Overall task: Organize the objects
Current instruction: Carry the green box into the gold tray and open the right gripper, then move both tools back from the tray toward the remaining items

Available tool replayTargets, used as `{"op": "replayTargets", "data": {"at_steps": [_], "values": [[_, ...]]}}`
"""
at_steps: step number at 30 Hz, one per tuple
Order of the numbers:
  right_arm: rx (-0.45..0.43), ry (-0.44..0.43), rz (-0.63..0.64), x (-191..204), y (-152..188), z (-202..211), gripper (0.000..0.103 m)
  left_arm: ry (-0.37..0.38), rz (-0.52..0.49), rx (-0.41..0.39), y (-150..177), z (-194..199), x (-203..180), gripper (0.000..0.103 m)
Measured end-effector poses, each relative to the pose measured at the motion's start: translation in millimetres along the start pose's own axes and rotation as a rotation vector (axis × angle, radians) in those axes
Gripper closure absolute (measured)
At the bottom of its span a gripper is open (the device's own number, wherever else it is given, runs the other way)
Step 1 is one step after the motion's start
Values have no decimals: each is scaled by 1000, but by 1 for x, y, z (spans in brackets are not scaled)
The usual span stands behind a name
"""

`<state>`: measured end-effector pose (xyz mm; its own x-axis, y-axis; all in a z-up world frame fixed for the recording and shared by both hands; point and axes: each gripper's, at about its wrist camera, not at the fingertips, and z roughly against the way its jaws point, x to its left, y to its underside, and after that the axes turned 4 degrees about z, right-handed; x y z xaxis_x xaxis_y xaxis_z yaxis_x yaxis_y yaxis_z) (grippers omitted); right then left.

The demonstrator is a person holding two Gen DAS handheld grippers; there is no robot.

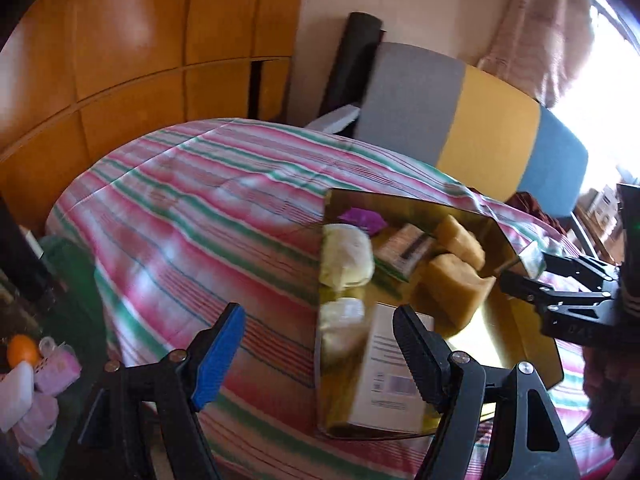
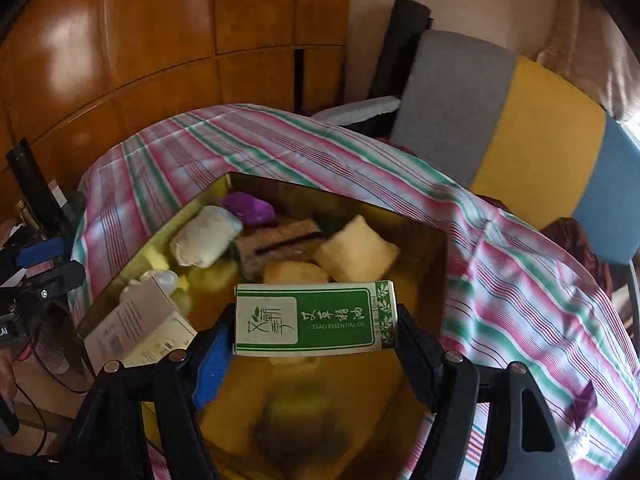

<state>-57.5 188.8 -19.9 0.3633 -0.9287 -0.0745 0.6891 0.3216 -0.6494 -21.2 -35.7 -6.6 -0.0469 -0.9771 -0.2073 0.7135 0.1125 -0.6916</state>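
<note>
Right jaws: the right gripper point(image 2: 316, 354) is clamped end to end on a green-and-white essential oil box point(image 2: 316, 320), which is carried flat above the gold tray point(image 2: 436, 248).
Left jaws: the left gripper point(image 1: 320, 354) stands apart with nothing between its jaws, poised over the near end of the same tray point(image 1: 400, 204).
Tray contents: a white cloth roll point(image 2: 206, 236), a purple wrapper point(image 2: 250, 208), two yellow sponges point(image 2: 356, 254), a dark striped packet point(image 2: 276, 246) and a pale carton point(image 2: 140, 328) lying on its side at the left.
Step in hand: probably setting the oil box into the tray.
Doing it well: aim for the bare mirrored floor at the near end, lower the box level, and part the jaws only once it rests, so that it does not tip onto the sponges or knock the carton.
Surface: a bed under a striped pink, green and white sheet point(image 1: 192, 208); soft, so the tray may rock.
Room: orange wooden cupboards point(image 1: 140, 40) behind, a grey, yellow and blue headboard point(image 1: 480, 120), and bright window light at the right.
</note>
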Motion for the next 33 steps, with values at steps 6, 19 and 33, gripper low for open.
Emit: {"op": "replayTargets", "data": {"at_steps": [6, 19, 33], "values": [[87, -61, 24, 31, -19, -57, 27, -6, 33, -3, -1, -2, 15, 26], [36, -90, -82, 16, -10, -31, 18, 3, 7, 24, 5, -6, 3, 23], [-34, 16, -281, -54, 57, 50, 18, 86, -91, 6, 7, 9, -38, 23]]}}
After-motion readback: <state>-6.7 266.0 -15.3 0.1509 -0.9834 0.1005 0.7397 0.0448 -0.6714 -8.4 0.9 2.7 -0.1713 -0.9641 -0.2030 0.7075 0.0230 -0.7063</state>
